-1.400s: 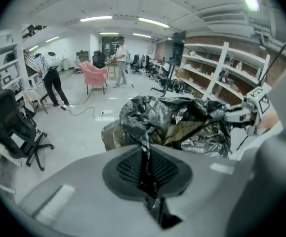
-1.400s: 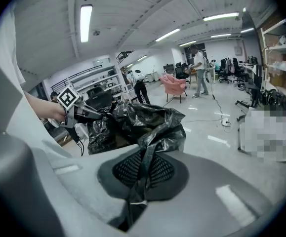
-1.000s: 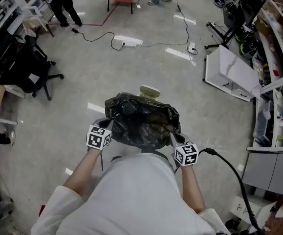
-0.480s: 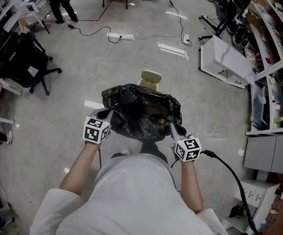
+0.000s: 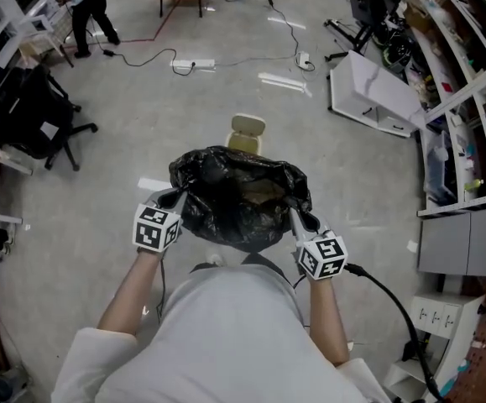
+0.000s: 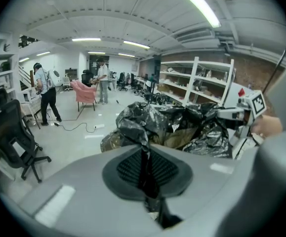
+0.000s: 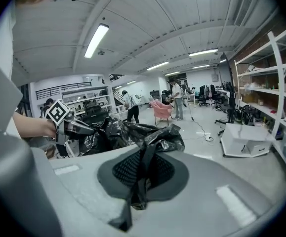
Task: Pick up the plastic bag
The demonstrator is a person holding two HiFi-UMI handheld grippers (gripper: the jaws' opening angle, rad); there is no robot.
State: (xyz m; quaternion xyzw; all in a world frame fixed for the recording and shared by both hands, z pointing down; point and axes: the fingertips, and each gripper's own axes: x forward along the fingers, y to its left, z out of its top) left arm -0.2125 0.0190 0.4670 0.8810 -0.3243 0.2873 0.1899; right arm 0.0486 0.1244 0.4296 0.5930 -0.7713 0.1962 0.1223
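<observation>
A black plastic bag (image 5: 238, 196) hangs open between my two grippers, above the floor and in front of my body. My left gripper (image 5: 179, 196) is shut on the bag's left rim, my right gripper (image 5: 295, 215) on its right rim. In the left gripper view the black film (image 6: 145, 147) is pinched between the jaw pads, and the bag (image 6: 172, 127) spreads beyond with something brownish inside. In the right gripper view a strip of the bag (image 7: 145, 164) runs through the closed jaws, and the left gripper (image 7: 91, 130) shows at the bag's far side.
A small beige bin lid (image 5: 247, 133) lies on the floor just beyond the bag. A black office chair (image 5: 33, 116) stands at the left, a white panel (image 5: 373, 91) and shelving (image 5: 469, 99) at the right. Cables and a power strip (image 5: 194, 62) cross the floor farther off. People stand in the distance.
Both grippers have risen with the bag held between them, and the view has shifted forward across the floor. The bag's mouth stays stretched open.
</observation>
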